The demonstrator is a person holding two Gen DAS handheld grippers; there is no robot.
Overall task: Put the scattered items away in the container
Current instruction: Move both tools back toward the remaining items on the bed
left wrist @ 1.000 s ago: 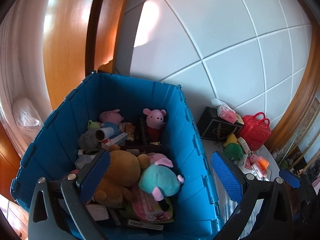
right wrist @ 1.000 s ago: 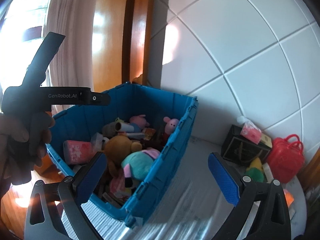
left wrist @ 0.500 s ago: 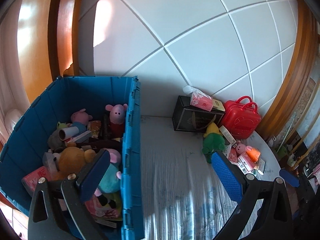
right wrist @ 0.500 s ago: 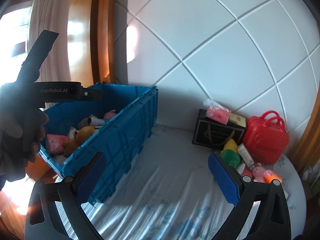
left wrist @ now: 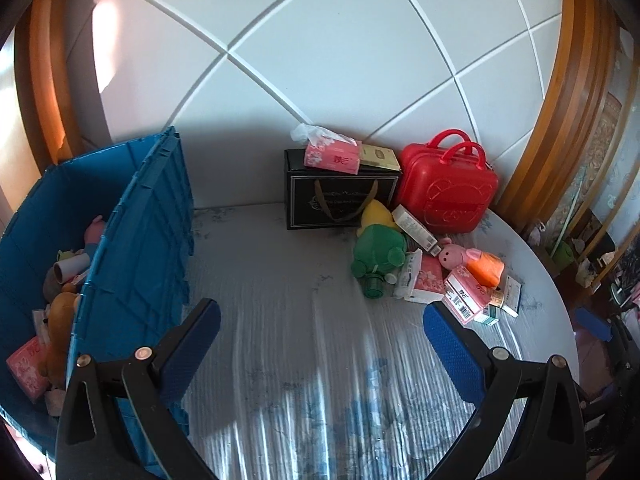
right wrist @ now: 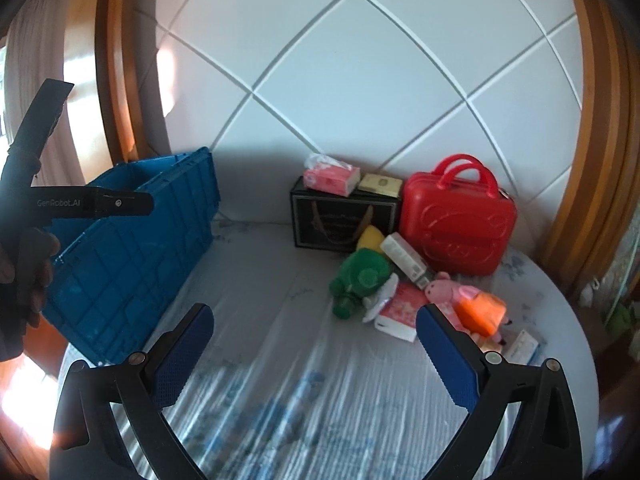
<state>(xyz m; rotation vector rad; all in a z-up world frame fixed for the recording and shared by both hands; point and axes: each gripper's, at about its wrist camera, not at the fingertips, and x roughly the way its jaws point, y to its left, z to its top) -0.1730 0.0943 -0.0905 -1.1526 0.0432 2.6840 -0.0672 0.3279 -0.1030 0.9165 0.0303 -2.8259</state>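
A blue crate (left wrist: 136, 240) stands at the left of the table (left wrist: 300, 340), with plush toys and boxes inside; it also shows in the right wrist view (right wrist: 132, 252). Scattered items lie at the right: a green plush (left wrist: 378, 250) (right wrist: 360, 276), a pink pig plush (left wrist: 456, 256) (right wrist: 448, 292), an orange item (left wrist: 486, 270), and several small boxes (left wrist: 466, 298). My left gripper (left wrist: 320, 340) is open and empty over the bare table. My right gripper (right wrist: 314, 344) is open and empty, short of the pile.
A black gift box (left wrist: 336, 196) with a pink tissue pack (left wrist: 332, 154) on top and a red toy suitcase (left wrist: 448, 190) stand against the white panelled wall. The round table edge (left wrist: 560, 320) curves off at the right. The left gripper's body (right wrist: 80, 204) shows at left.
Both views have swung right, away from the crate's inside, toward the pile of scattered items. Both grippers stayed open and empty.
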